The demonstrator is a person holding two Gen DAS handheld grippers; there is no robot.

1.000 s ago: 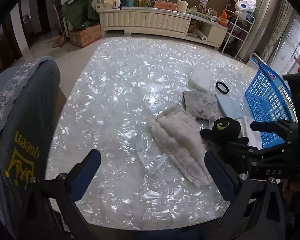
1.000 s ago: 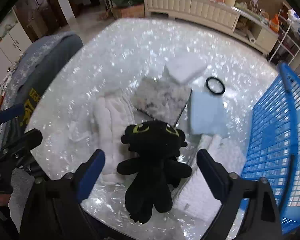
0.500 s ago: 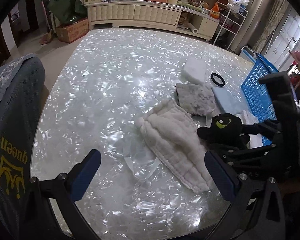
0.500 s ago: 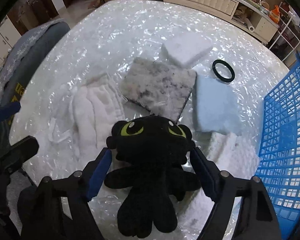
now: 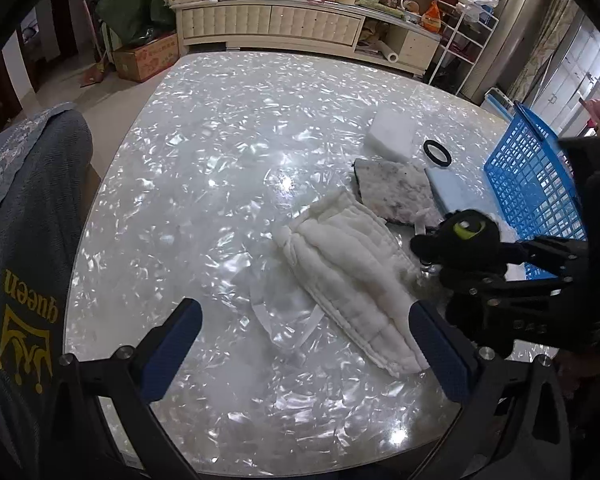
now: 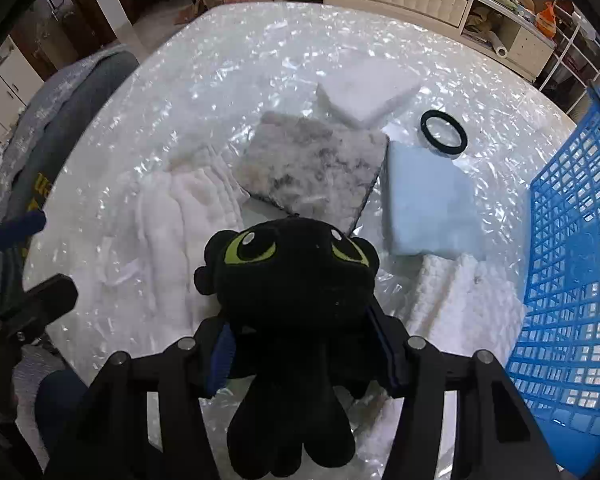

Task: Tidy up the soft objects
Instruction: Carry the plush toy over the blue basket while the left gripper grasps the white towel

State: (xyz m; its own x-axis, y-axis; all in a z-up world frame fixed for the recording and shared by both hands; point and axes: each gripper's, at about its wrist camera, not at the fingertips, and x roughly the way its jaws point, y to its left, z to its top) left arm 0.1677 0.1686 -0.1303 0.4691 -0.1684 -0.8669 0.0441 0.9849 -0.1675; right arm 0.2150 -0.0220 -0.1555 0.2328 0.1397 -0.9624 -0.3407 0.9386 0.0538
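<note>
1. Right gripper [image 6: 304, 356] just closing; blue pads now pressed on the waist of black plush toy [image 6: 296, 280], body between jaws.
2. Toy on tabletop [image 5: 220, 184], just left of blue basket [image 6: 572, 280], head toward far edge, long axis along gripper's pointing line.
3. Basket nearer right gripper; likely lift, then carry rightward.
4. Left gripper [image 5: 300, 344] wide open, empty, above white folded cloth [image 5: 352, 276], left of toy.

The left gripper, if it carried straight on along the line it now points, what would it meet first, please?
Probably the clear plastic wrapper on the table, beside the white quilted cloth; the left gripper is open and empty, though depth is uncertain.
</note>
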